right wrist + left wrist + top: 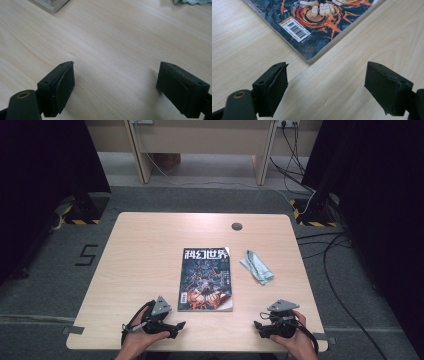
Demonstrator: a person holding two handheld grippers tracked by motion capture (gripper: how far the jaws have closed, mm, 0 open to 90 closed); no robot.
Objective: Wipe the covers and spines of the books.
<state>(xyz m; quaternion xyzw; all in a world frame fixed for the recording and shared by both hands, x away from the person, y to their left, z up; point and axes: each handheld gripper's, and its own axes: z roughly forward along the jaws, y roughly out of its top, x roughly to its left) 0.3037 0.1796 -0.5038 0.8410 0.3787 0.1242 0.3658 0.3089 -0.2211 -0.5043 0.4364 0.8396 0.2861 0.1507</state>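
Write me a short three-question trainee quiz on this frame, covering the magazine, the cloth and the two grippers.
1. True or false: the left gripper is shut on the magazine.
2. Which lies nearer the pale blue cloth: A) the left gripper, B) the right gripper?
3. Fill in: in the left gripper view, the magazine part just ahead of the jaws is its ____, near the barcode label.

Key
1. False: both jaws stand wide apart over bare table, short of the magazine.
2. B.
3. Corner.
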